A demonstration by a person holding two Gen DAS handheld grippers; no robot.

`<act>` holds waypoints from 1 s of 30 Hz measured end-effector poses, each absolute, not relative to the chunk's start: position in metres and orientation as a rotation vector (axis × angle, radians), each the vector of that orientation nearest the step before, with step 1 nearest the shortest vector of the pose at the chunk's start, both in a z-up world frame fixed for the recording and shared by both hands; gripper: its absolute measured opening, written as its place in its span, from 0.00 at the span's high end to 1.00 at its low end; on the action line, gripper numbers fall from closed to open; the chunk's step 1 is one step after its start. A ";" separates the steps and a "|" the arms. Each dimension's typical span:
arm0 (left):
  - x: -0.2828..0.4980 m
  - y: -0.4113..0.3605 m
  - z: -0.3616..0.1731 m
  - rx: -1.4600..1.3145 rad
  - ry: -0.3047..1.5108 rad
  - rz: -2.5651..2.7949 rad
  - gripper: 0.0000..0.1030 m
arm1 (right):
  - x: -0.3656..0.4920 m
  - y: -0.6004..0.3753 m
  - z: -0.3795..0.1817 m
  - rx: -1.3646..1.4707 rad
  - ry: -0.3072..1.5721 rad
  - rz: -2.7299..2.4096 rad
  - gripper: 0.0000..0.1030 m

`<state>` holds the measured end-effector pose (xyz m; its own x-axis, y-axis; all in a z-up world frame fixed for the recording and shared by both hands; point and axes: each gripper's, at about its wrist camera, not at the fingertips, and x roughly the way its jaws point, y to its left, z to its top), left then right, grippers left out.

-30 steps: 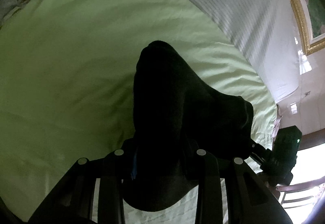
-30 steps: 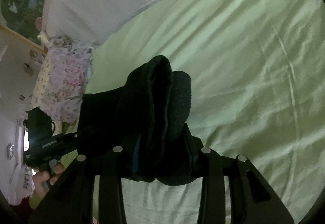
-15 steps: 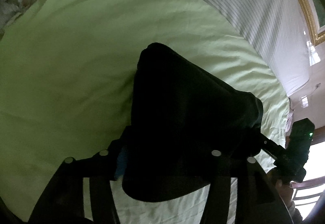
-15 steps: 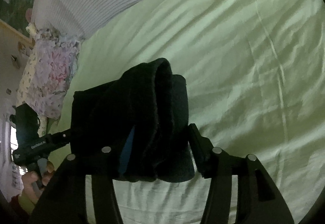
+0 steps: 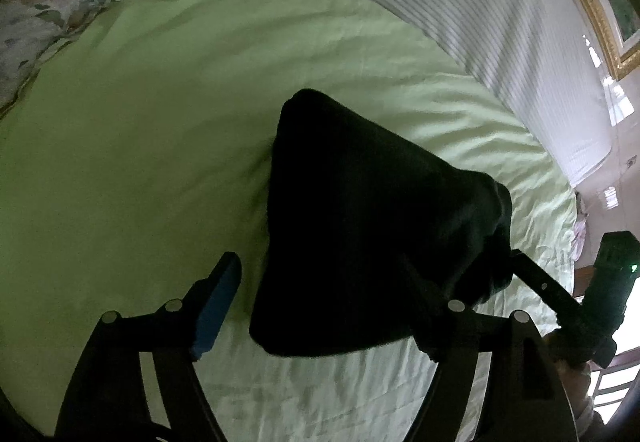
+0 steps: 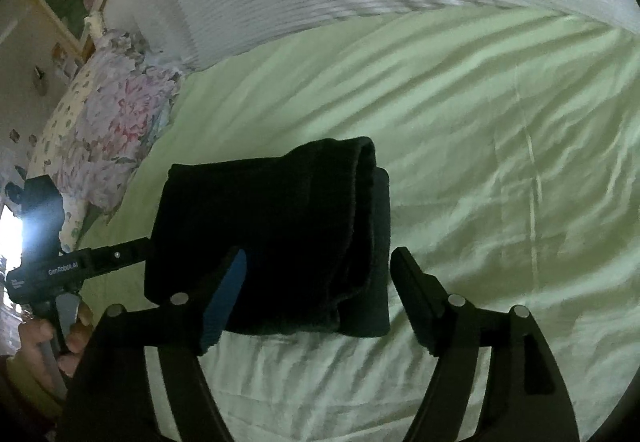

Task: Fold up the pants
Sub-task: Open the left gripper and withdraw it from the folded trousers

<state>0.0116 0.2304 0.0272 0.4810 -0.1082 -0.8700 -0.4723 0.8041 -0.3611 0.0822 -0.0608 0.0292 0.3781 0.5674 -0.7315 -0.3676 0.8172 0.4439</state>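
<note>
pants [image 6: 280, 238]: folded bundle lying on the bed [image 6: 500, 145], long axis spanning both tongs | left tongs [image 5: 320, 306] and right tongs [image 6: 316, 286]: spread wide, nothing gripped, bundle flanked at each end, equally near

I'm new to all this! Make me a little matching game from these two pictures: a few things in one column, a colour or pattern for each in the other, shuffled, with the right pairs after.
Things:
1. pants
2. bed sheet
3. pillow
4. gripper pad

Colours or patterns:
A. floral print
B. blue
C. black
D. light green

Pairs: 1-C, 2-D, 3-A, 4-B
</note>
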 end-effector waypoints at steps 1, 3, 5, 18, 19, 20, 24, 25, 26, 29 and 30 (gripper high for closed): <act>0.010 0.229 0.028 -0.618 1.065 0.243 0.24 | 0.080 -0.062 0.030 0.216 1.017 0.601 0.26; 0.006 0.225 0.029 -0.607 1.067 0.238 0.22 | 0.077 -0.062 0.030 0.210 1.015 0.596 0.25; 0.005 0.222 0.030 -0.589 1.070 0.237 0.20 | 0.073 -0.062 0.032 0.211 1.008 0.597 0.23; -0.011 0.201 0.048 -0.441 1.038 0.263 0.20 | 0.035 -0.055 0.048 0.105 0.892 0.586 0.17; -0.011 0.200 0.048 -0.430 1.035 0.264 0.20 | 0.032 -0.053 0.049 0.093 0.879 0.586 0.17; -0.012 0.197 0.050 -0.412 1.032 0.266 0.20 | 0.030 -0.053 0.050 0.087 0.875 0.586 0.17; -0.017 0.186 0.056 -0.349 1.015 0.265 0.20 | 0.025 -0.050 0.051 0.072 0.868 0.587 0.17; -0.018 0.184 0.057 -0.335 1.010 0.265 0.20 | 0.024 -0.049 0.051 0.068 0.866 0.587 0.17; -0.019 0.182 0.057 -0.325 1.010 0.262 0.20 | 0.022 -0.050 0.051 0.068 0.864 0.585 0.17; -0.019 0.175 0.056 -0.285 1.022 0.254 0.20 | 0.017 -0.049 0.050 0.063 0.859 0.584 0.17; -0.019 0.173 0.055 -0.271 1.023 0.258 0.20 | 0.016 -0.049 0.050 0.060 0.857 0.586 0.17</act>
